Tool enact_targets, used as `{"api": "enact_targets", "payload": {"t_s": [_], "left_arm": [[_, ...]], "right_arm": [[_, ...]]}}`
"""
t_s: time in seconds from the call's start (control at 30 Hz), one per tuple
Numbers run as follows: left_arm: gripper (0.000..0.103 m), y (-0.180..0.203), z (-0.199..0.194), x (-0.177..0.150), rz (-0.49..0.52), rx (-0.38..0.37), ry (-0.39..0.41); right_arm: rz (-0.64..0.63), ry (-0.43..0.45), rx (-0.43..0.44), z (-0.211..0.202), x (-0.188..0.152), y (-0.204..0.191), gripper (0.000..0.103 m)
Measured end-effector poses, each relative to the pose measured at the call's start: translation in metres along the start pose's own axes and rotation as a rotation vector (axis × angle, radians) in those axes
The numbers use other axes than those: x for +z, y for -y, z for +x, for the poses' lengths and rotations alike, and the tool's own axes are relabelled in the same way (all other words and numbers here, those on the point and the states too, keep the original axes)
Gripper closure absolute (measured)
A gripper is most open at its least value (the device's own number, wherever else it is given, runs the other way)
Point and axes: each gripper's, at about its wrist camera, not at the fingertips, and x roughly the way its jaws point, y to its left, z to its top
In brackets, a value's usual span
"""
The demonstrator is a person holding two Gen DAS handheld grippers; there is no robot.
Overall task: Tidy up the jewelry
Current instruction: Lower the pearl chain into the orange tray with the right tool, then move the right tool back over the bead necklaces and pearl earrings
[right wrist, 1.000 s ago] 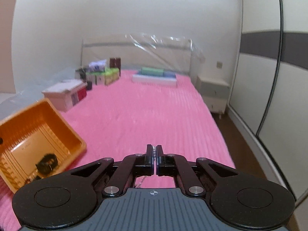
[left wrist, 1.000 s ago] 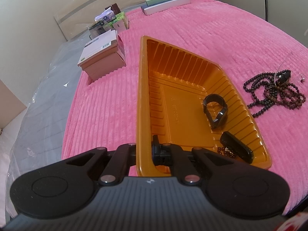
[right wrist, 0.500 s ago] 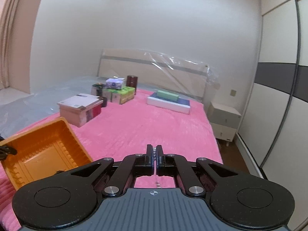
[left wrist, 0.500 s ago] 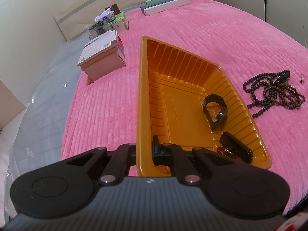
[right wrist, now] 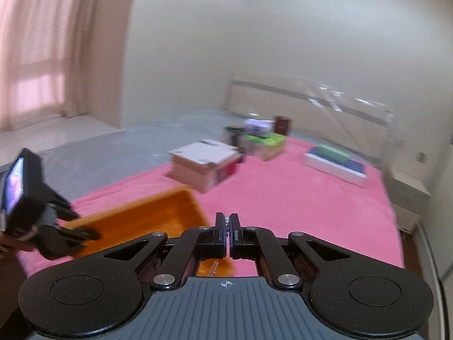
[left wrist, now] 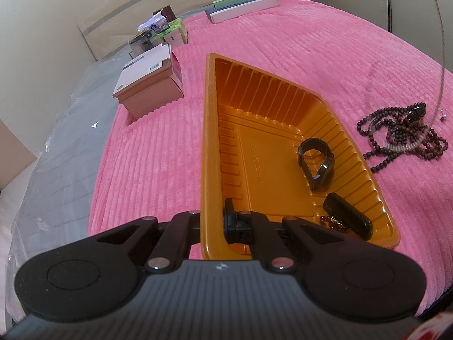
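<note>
The left claw point(left wrist: 218, 221) is clamped on the near rim of the ribbed orange plastic tray point(left wrist: 254, 107) on the pink bed, while the right claw point(right wrist: 227, 223) pinches a thin silver bead chain point(right wrist: 227, 221) (dangling, likely tray-bound); next it must release over the tray.

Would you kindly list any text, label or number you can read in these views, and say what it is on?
None can be read with confidence.
Orange tray: embossed characters on its floor, too faint to read.
Cardboard box: a printed label with a barcode, too small.
Far boxes: printing blurred.
</note>
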Motion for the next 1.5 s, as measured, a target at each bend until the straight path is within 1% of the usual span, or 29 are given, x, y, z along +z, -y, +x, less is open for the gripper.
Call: {"api": "enact_targets", "payload": {"t_s": [0.2, 0.33, 0.43, 0.57, 0.7, 0.8, 0.97, 1.13, 1.33, 1.5], "left_arm": [[0.099, -0.001, 0.002, -0.001, -0.003, -0.005, 0.0], [0.099, -0.002, 0.002, -0.001, -0.006, -0.009, 0.001], [0.099, -0.003, 0.002, -0.001, -0.009, -0.011, 0.0], [0.099, -0.003, 0.002, -0.001, -0.014, -0.013, -0.001], [0.099, -0.004, 0.002, -0.002, -0.014, -0.014, -0.001], [0.099, -0.004, 0.002, -0.002, -0.014, -0.015, 0.0], [0.099, -0.004, 0.002, -0.002, -0.014, -0.014, -0.001], [0.099, -0.004, 0.003, -0.002, -0.013, -0.014, -0.001], [0.099, -0.004, 0.003, -0.002, -0.013, -0.012, -0.002], [0.099, -0.004, 0.002, -0.001, -0.015, -0.011, 0.0]], "right_arm": [[-0.048, -0.031, 0.109, 0.044, 0.01, -0.032, 0.101], [-0.081, -0.035, 0.153, 0.072, 0.015, -0.044, 0.101], [-0.107, -0.041, 0.166, 0.09, 0.016, -0.046, 0.101], [-0.076, -0.079, 0.178, 0.118, 0.014, -0.041, 0.101], [-0.062, -0.121, 0.19, 0.131, 0.008, -0.039, 0.101], [-0.069, -0.15, 0.177, 0.14, 0.002, -0.039, 0.101], [-0.059, -0.168, 0.155, 0.146, -0.005, -0.032, 0.101], [-0.048, -0.15, 0.12, 0.145, -0.007, -0.02, 0.101], [0.025, -0.139, 0.065, 0.121, -0.017, 0.006, 0.101], [0.138, -0.152, -0.01, 0.084, -0.05, 0.04, 0.1]]}}
